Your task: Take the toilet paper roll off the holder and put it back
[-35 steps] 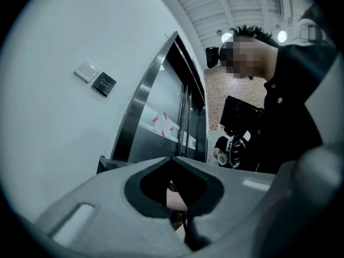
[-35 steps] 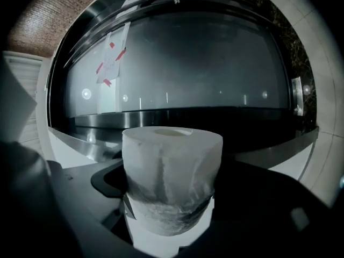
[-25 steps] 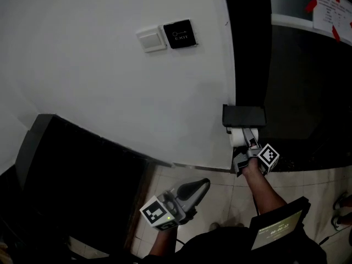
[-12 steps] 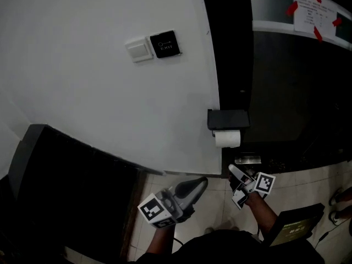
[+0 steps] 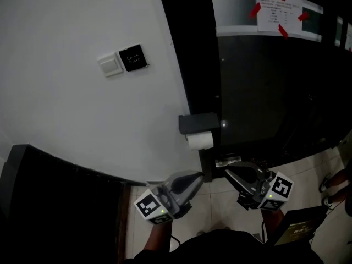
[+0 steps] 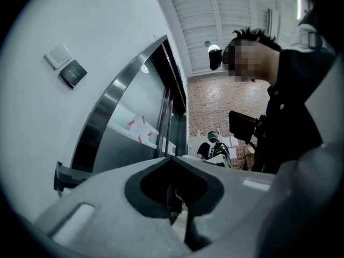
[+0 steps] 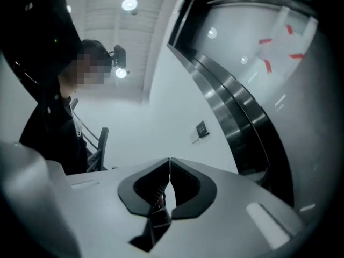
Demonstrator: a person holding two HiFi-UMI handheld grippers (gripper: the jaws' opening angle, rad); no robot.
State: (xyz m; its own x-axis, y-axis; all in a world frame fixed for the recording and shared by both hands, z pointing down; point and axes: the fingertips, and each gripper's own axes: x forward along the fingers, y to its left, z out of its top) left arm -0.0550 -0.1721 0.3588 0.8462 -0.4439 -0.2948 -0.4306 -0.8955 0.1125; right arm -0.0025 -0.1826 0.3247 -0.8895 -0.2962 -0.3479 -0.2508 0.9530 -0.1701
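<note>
The white toilet paper roll hangs under its black holder on the wall's edge next to the dark door. Neither gripper touches it. My right gripper hovers below and right of the roll. Its jaws have just been closing and now meet with nothing between them, as the right gripper view confirms. My left gripper sits below the roll, pointing toward it. It is shut and empty, and the left gripper view also shows this.
A white switch and a black exit button sit high on the white wall. The dark glass door carries a paper notice taped in red. A black cabinet fills the lower left. Shoes show at the right edge.
My right gripper has left the roll, drawn back toward me, rolled over and shut empty. The roll stays on the holder. The left gripper has risen a little.
</note>
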